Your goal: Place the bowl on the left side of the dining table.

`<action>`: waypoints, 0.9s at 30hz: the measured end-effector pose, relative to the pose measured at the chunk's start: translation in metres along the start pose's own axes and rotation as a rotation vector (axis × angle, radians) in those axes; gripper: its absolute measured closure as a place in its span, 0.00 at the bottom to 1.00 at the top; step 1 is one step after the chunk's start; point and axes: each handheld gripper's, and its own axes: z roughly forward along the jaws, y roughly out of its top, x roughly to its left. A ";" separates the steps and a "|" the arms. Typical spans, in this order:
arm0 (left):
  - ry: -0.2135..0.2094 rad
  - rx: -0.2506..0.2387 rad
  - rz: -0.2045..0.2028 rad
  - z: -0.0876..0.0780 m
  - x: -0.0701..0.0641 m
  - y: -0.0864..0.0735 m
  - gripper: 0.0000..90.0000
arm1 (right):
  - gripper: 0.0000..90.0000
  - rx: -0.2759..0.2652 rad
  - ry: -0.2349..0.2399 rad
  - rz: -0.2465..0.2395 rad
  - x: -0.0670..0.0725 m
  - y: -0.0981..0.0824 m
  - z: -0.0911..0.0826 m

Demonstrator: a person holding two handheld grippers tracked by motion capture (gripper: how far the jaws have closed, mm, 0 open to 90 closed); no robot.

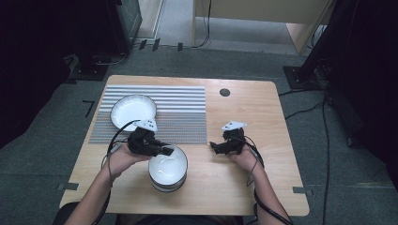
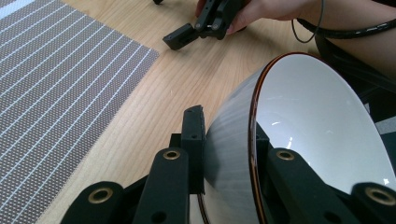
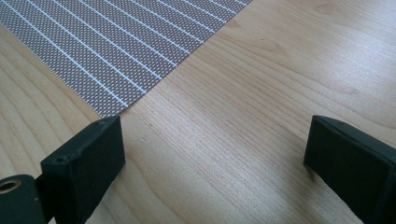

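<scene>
Gripping the rim of the bowl (image 1: 167, 168) at lower centre of frame, the left gripper (image 1: 162, 151) has its fingers closed on it. Right gripper (image 1: 217, 147) hovers wide open, empty. Plate (image 1: 133, 111) sits on the mat (image 1: 183, 117); bowl probably goes there next.
</scene>
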 end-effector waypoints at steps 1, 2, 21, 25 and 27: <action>0.000 0.000 -0.004 -0.001 0.000 0.000 0.86 | 0.05 0.000 0.000 0.000 0.000 0.000 0.000; 0.000 0.000 -0.004 -0.001 0.000 0.000 0.86 | 0.05 0.000 0.000 0.000 0.000 0.000 0.000; 0.012 -0.014 -0.058 -0.017 0.004 0.005 0.87 | 0.05 -0.001 0.000 0.003 0.000 0.000 0.000; 0.015 -0.021 -0.064 -0.020 0.005 0.005 0.87 | 0.05 0.000 0.000 0.003 0.000 0.000 0.000; 0.017 -0.023 -0.066 -0.022 0.006 0.005 0.87 | 0.05 -0.001 0.000 0.003 0.000 0.000 0.000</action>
